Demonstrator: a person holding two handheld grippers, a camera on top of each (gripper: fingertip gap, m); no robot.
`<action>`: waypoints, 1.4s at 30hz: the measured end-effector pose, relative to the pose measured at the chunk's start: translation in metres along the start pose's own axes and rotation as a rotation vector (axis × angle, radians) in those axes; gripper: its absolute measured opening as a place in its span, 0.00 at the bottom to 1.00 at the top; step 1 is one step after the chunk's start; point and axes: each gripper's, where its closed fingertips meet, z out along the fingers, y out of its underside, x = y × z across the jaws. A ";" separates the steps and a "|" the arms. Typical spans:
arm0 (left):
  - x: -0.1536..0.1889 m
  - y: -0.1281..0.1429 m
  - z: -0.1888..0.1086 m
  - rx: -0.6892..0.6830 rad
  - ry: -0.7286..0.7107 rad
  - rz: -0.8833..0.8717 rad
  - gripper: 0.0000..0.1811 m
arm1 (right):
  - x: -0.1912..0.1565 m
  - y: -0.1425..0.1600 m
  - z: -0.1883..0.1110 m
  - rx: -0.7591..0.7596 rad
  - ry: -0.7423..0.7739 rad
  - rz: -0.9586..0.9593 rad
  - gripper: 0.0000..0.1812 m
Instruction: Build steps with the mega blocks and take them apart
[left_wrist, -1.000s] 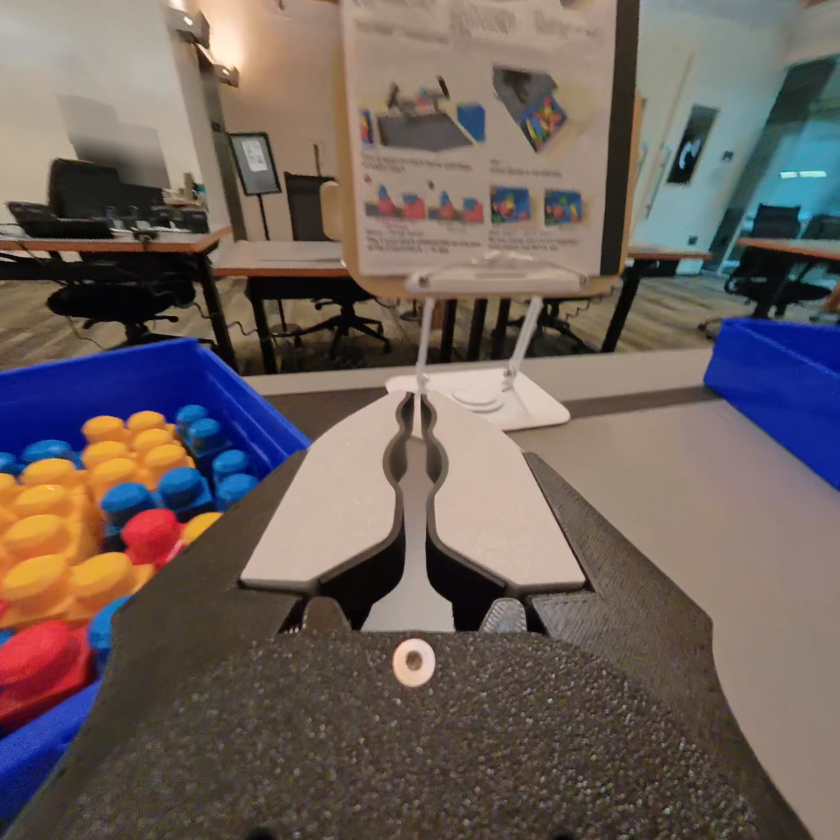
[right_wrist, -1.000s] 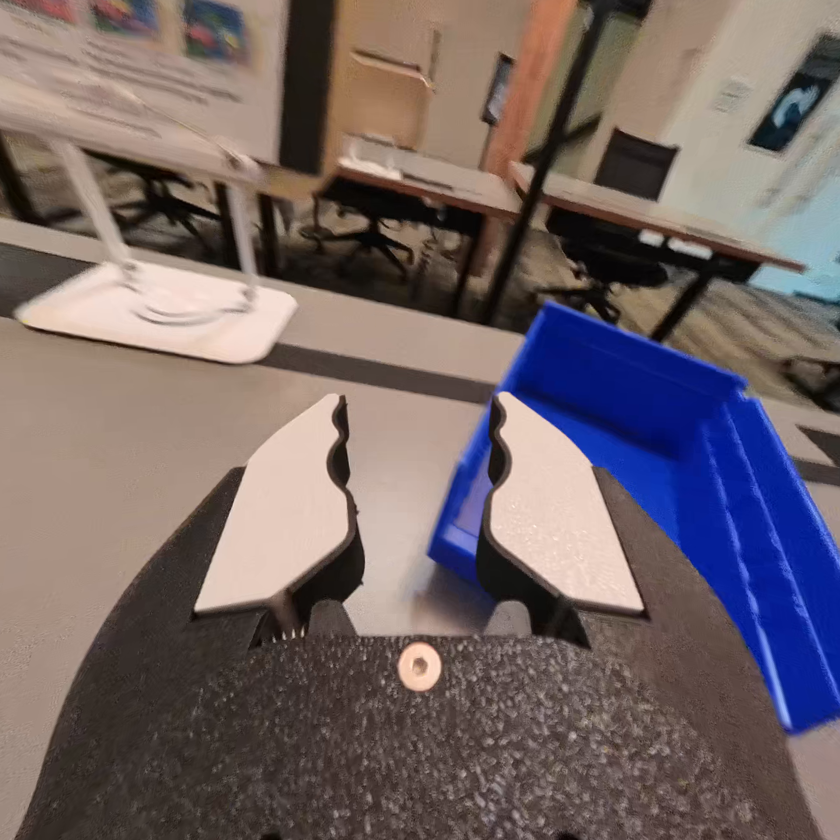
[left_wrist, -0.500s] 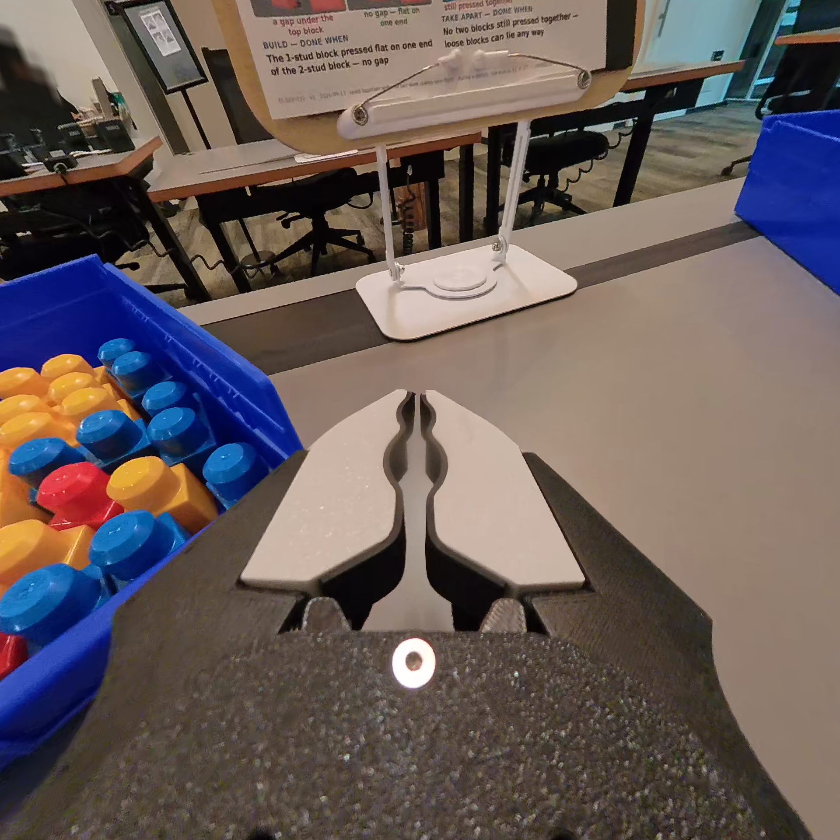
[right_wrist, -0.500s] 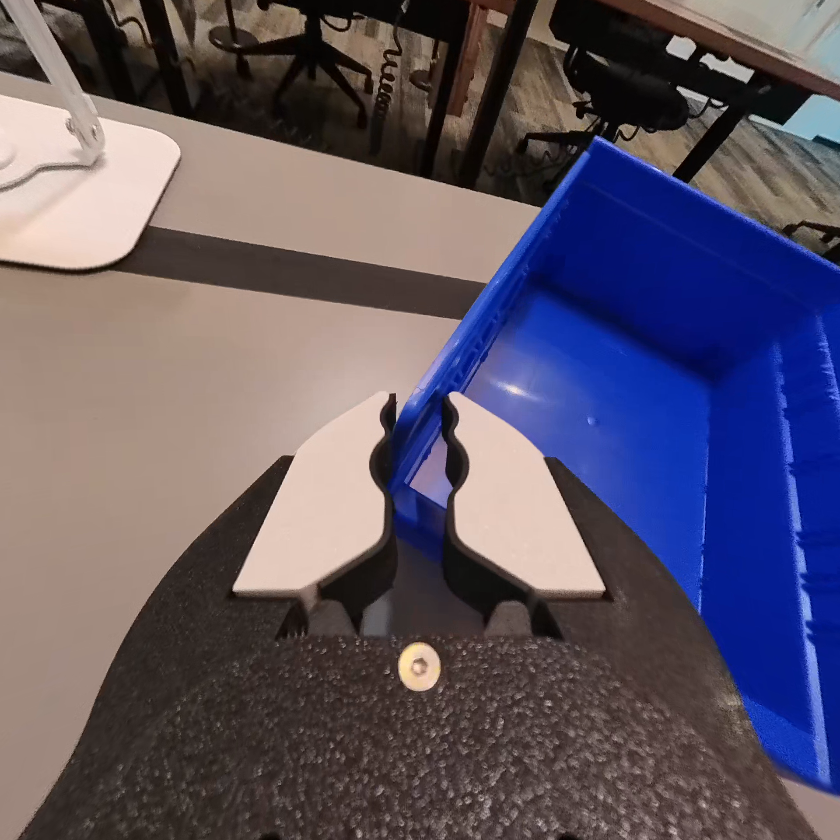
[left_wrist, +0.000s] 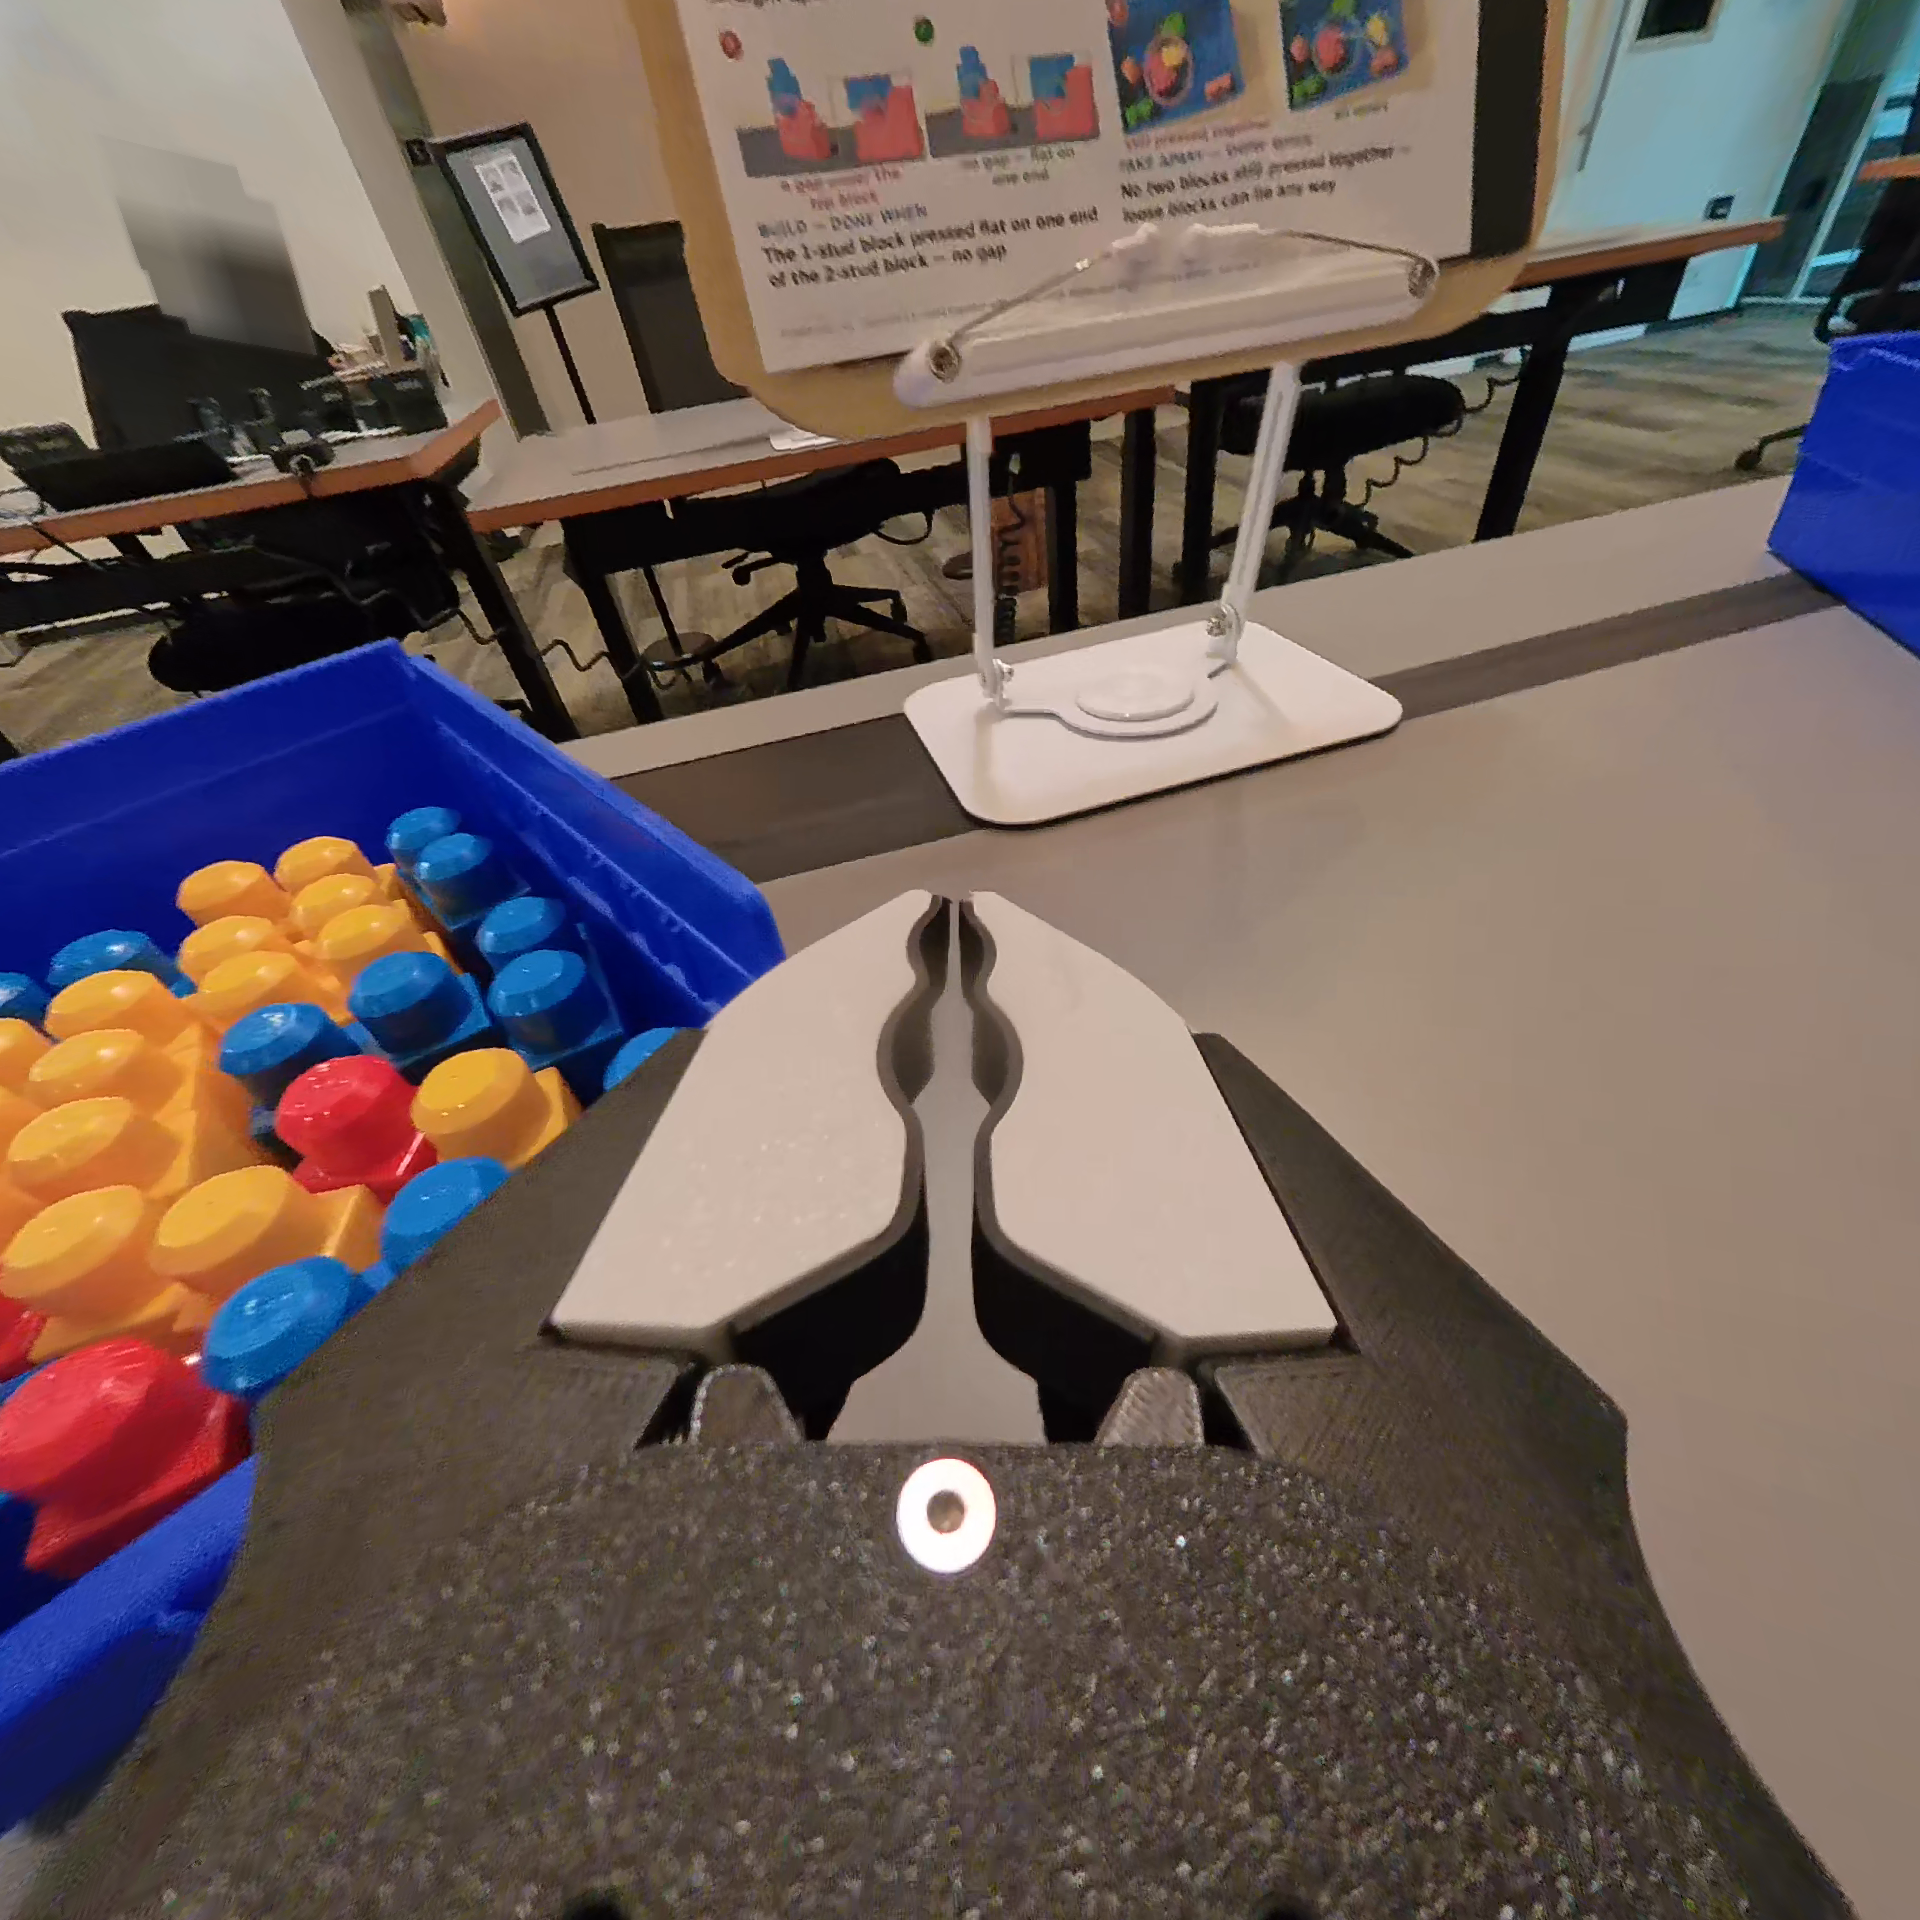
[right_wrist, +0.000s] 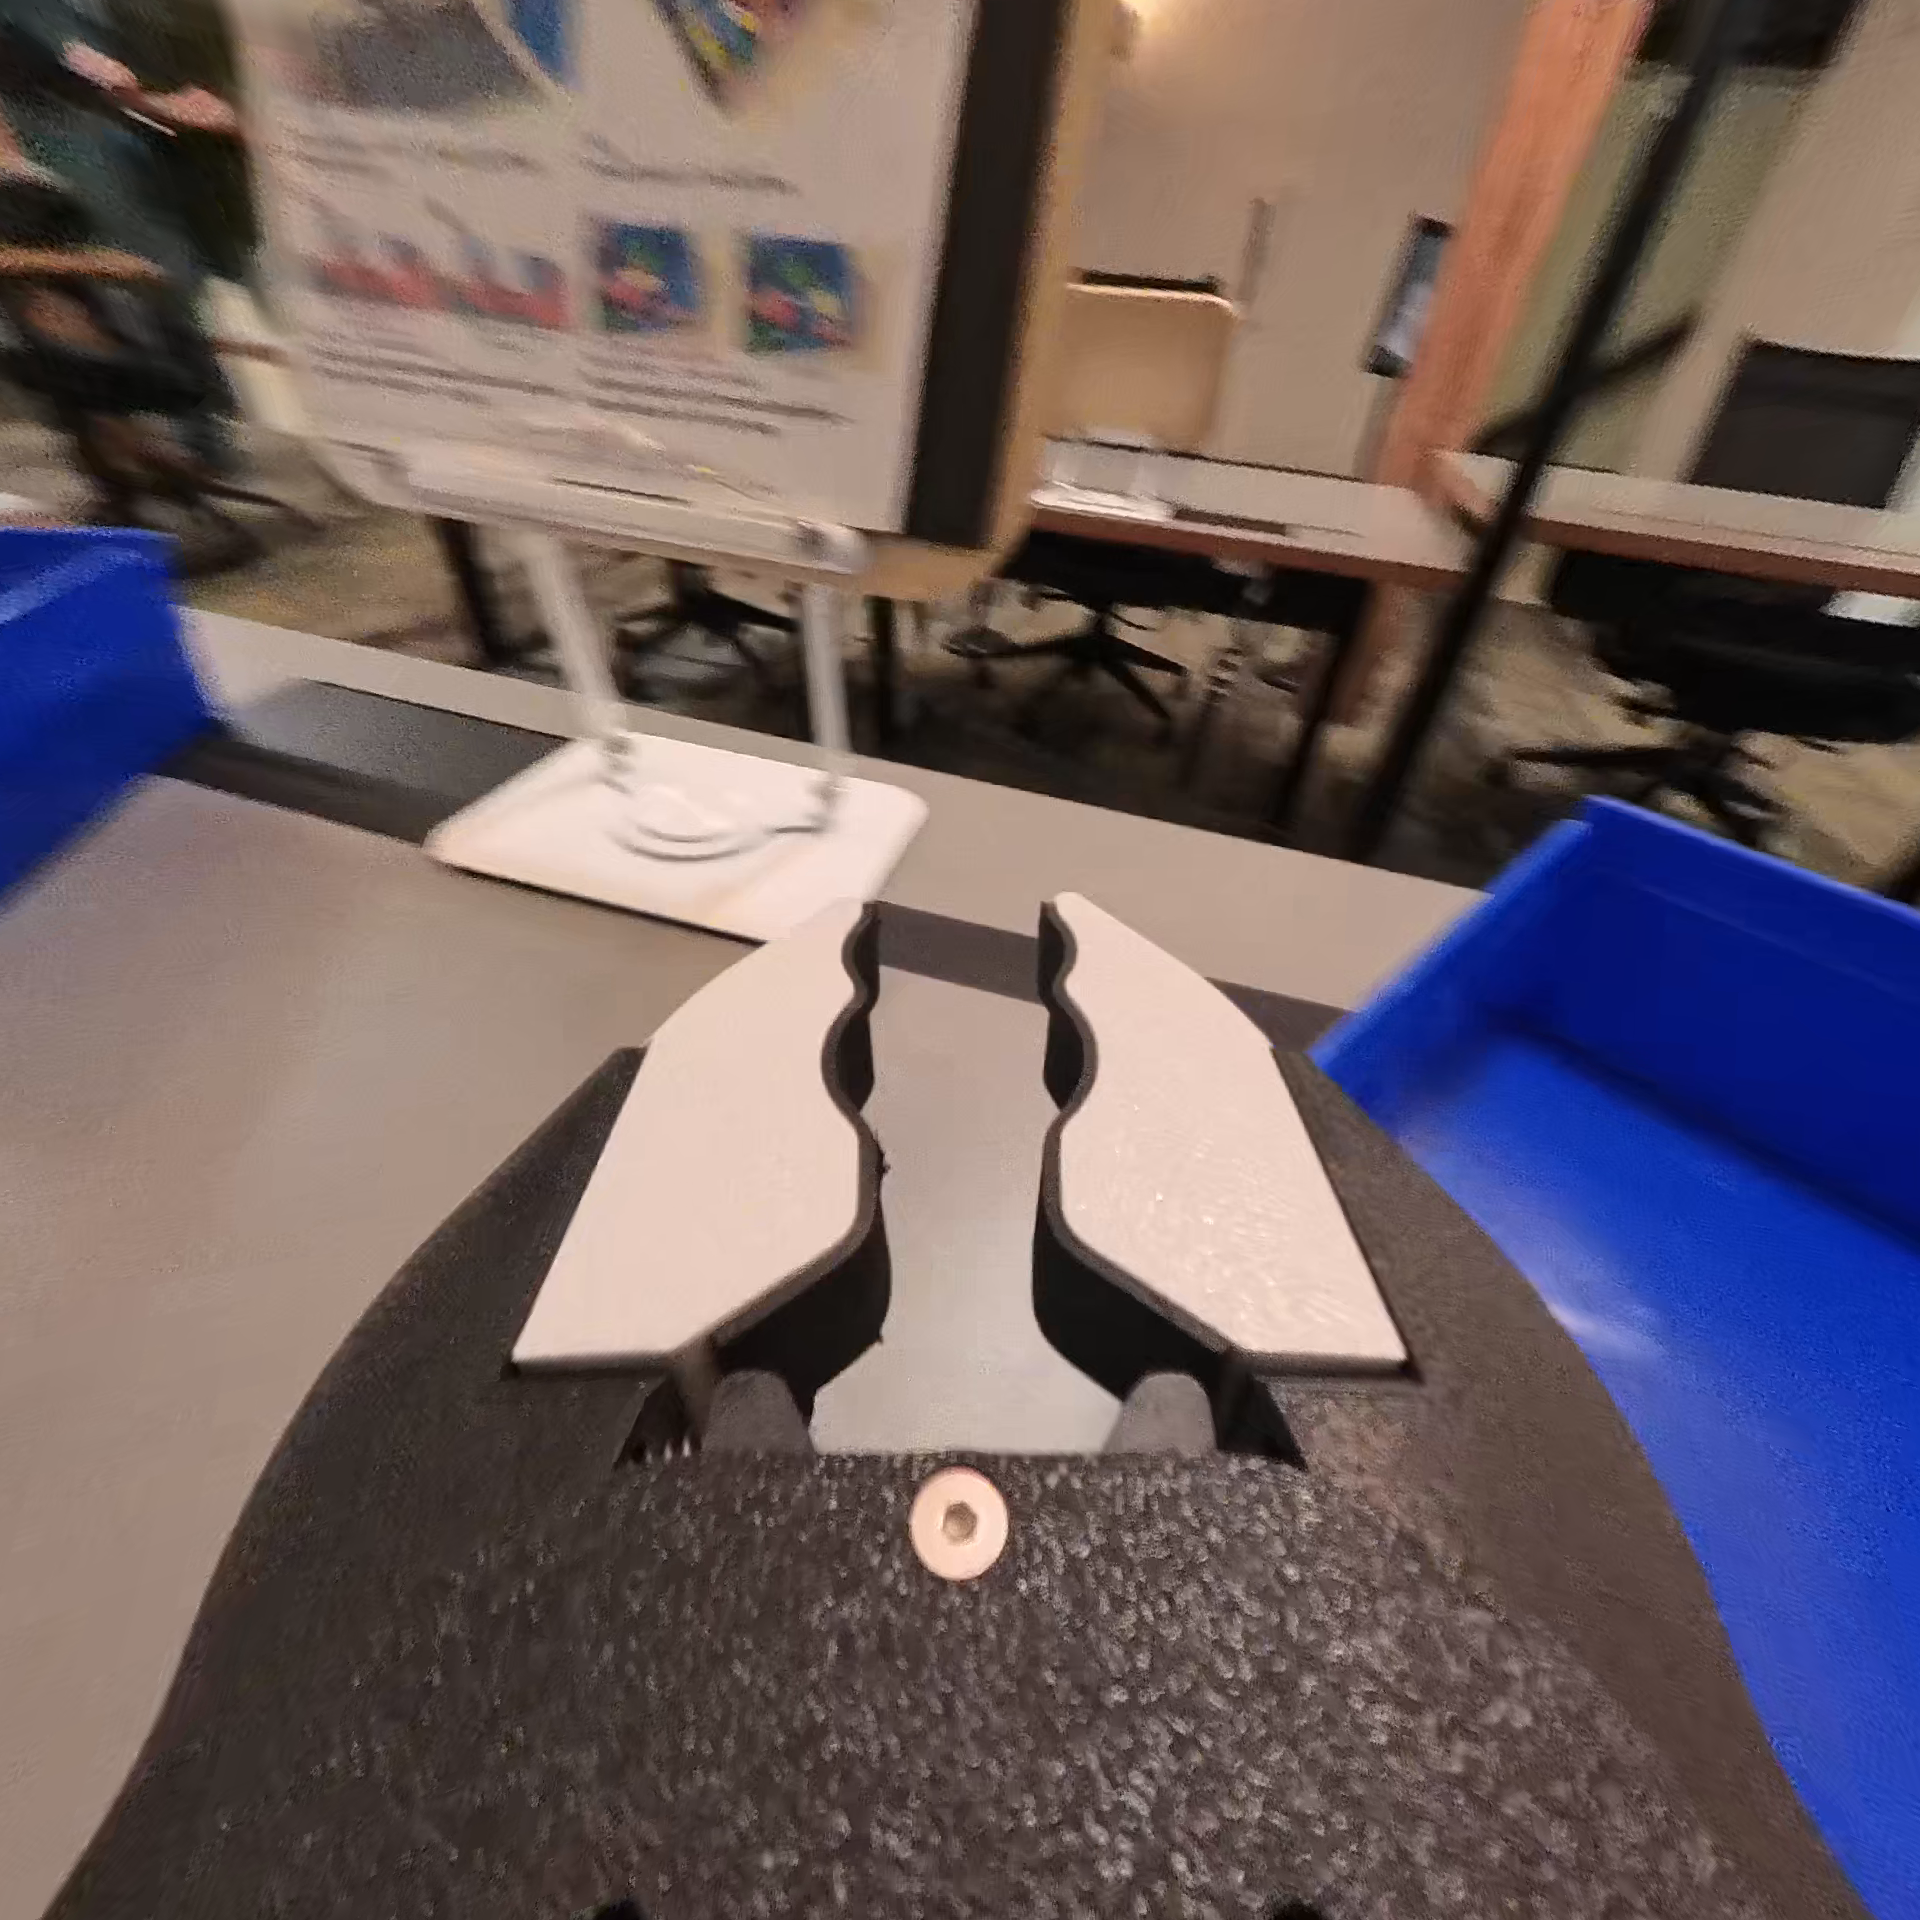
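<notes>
The mega blocks (yellow, blue, red) sit heaped in a blue bin at the surface's left edge. The left hand-held gripper hovers beside it, closed and empty. The right hand-held gripper is parted, empty, near the empty bin. Reaching closed could shove blocks aside instead of grasping.

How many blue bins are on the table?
2: the block-filled bin at the table's left, and the empty bin at its right. Others may sit out of frame.
</notes>
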 end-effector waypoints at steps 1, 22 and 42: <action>-0.003 -0.002 -0.002 0.009 -0.006 -0.004 0.01 | -0.013 0.002 -0.001 0.020 -0.058 0.018 0.15; -0.135 -0.017 0.022 -0.516 0.108 0.064 0.20 | -0.080 0.055 0.007 -0.047 -0.335 0.012 0.00; -0.121 0.073 0.069 -0.996 0.097 0.185 0.16 | -0.087 0.068 0.008 -0.106 -0.391 0.009 0.00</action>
